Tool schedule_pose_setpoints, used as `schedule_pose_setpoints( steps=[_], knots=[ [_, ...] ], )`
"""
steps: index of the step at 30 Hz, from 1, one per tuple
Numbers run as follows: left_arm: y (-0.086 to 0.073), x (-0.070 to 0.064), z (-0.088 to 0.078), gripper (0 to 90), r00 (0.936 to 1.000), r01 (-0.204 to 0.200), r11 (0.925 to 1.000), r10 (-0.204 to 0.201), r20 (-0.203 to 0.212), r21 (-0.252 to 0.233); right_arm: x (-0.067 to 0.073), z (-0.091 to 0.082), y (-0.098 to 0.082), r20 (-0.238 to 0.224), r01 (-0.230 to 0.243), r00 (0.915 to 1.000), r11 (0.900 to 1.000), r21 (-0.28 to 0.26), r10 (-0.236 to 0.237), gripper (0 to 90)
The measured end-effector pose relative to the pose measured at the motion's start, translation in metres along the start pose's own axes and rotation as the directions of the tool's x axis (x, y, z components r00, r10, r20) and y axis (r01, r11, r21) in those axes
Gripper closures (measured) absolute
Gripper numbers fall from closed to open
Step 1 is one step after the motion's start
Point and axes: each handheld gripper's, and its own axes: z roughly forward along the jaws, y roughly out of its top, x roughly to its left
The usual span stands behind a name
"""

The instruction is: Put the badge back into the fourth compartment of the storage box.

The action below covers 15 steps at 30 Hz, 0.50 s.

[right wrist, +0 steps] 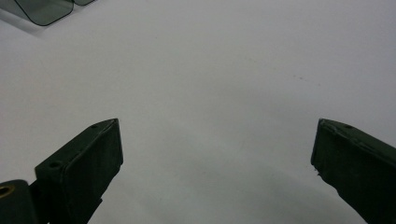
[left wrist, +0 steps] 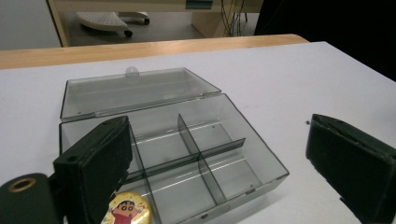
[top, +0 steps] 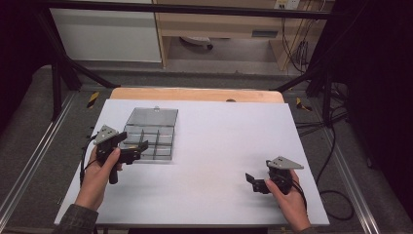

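Observation:
A clear grey plastic box (top: 152, 131) with inner dividers lies open on the white table, its lid (left wrist: 133, 91) folded back flat. A round yellow badge (left wrist: 126, 209) with a cartoon figure rests in the box's near left compartment. My left gripper (top: 138, 147) hovers open over the box's near left corner, jaws wide apart with nothing between them (left wrist: 224, 168). My right gripper (top: 253, 181) is held low over bare table at the front right, also open and empty (right wrist: 217, 168). A corner of the box (right wrist: 44, 9) peeks in at the top left of the right gripper view.
The white sheet (top: 219, 141) covers most of a wooden table whose far edge (top: 195, 93) shows. Black frame legs (top: 63, 68) and cables (top: 336, 146) flank the table. Shelving (top: 219, 24) stands beyond.

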Motion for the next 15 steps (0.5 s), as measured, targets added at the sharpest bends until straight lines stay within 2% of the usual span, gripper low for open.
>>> schedule_pose_setpoints(
  steps=[8, 12, 15],
  knots=[
    [-0.009, -0.001, -0.01, 6.9, 0.9996, -0.025, 0.9995, 0.024, 0.016, 0.018, 0.0, 0.0, 0.0, 0.0, -0.003, 1.0, 1.0, -0.001, 0.003, 2.6],
    [-0.013, -0.001, -0.018, 6.9, 0.9997, -0.014, 0.9998, 0.014, 0.02, 0.011, 0.0, -0.001, 0.0, 0.002, -0.001, 1.0, 1.0, -0.005, 0.001, 2.6],
    [-0.016, -0.002, -0.024, 7.0, 0.9996, -0.021, 0.9997, 0.02, 0.017, 0.015, 0.0, -0.001, 0.0, 0.0, -0.002, 1.0, 1.0, -0.005, 0.002, 2.6]
  ],
)
